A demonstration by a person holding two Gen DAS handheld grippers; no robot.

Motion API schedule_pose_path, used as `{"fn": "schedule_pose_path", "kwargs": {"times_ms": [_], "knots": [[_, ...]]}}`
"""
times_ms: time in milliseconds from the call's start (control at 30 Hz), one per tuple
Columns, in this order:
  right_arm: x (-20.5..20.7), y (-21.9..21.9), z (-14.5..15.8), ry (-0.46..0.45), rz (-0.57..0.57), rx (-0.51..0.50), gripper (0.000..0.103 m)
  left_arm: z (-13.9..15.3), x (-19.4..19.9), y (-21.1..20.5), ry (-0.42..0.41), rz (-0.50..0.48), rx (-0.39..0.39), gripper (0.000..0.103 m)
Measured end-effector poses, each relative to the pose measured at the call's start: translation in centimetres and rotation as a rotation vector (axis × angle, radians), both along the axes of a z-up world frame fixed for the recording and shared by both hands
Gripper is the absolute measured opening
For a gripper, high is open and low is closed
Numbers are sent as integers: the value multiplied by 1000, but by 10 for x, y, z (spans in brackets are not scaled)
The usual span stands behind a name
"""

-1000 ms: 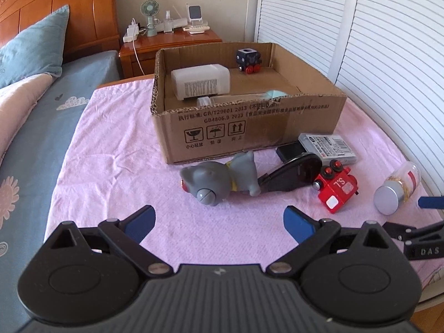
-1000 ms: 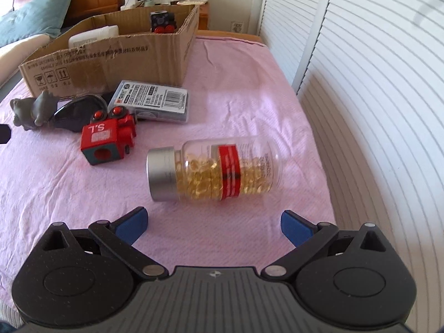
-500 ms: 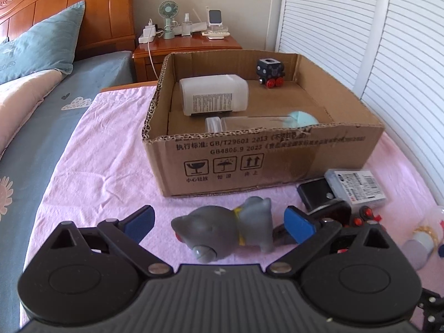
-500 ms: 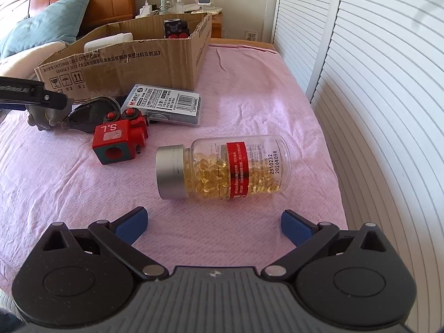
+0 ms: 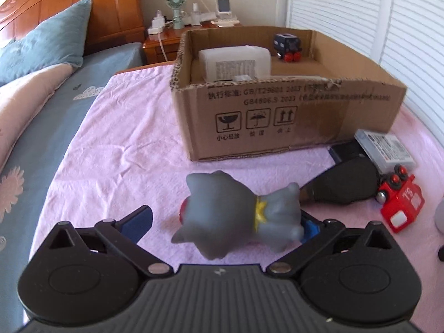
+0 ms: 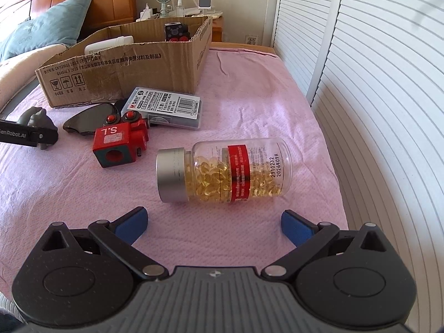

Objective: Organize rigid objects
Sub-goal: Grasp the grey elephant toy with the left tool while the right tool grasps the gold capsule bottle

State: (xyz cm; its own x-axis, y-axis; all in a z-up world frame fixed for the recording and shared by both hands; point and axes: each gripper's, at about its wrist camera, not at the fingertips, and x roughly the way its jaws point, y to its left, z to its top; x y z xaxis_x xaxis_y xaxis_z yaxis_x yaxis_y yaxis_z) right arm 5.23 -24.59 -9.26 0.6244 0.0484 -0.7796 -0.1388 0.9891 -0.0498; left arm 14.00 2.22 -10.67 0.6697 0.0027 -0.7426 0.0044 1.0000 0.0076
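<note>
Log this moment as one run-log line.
left gripper: open around grey toy | right gripper: open, short of pill bottle | cardboard box: behind

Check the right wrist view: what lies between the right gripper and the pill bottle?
Nothing: only bare pink cloth separates the open right gripper from the pill bottle lying on its side.

Bare pink cloth (image 5: 116, 149) lies open left of the cardboard box (image 5: 277, 122) (its top unobstructed); right side crowded by red toy (image 6: 119, 141), capsule bottle (image 6: 224, 172)
</note>
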Motion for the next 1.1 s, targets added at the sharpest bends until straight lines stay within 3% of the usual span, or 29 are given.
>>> {"fn": "schedule_pose_path", "kwargs": {"times_ms": [267, 700, 1100], "knots": [[-1, 0, 0, -7, 4, 1, 103, -5, -11, 4, -46, -3, -25, 103], [1, 0, 0, -11, 1, 3, 103, -4, -9, 6, -41, -20, -28, 102], [15, -3, 6, -2, -1, -6, 103, -2, -6, 6, -48, -39, -38, 94]]}}
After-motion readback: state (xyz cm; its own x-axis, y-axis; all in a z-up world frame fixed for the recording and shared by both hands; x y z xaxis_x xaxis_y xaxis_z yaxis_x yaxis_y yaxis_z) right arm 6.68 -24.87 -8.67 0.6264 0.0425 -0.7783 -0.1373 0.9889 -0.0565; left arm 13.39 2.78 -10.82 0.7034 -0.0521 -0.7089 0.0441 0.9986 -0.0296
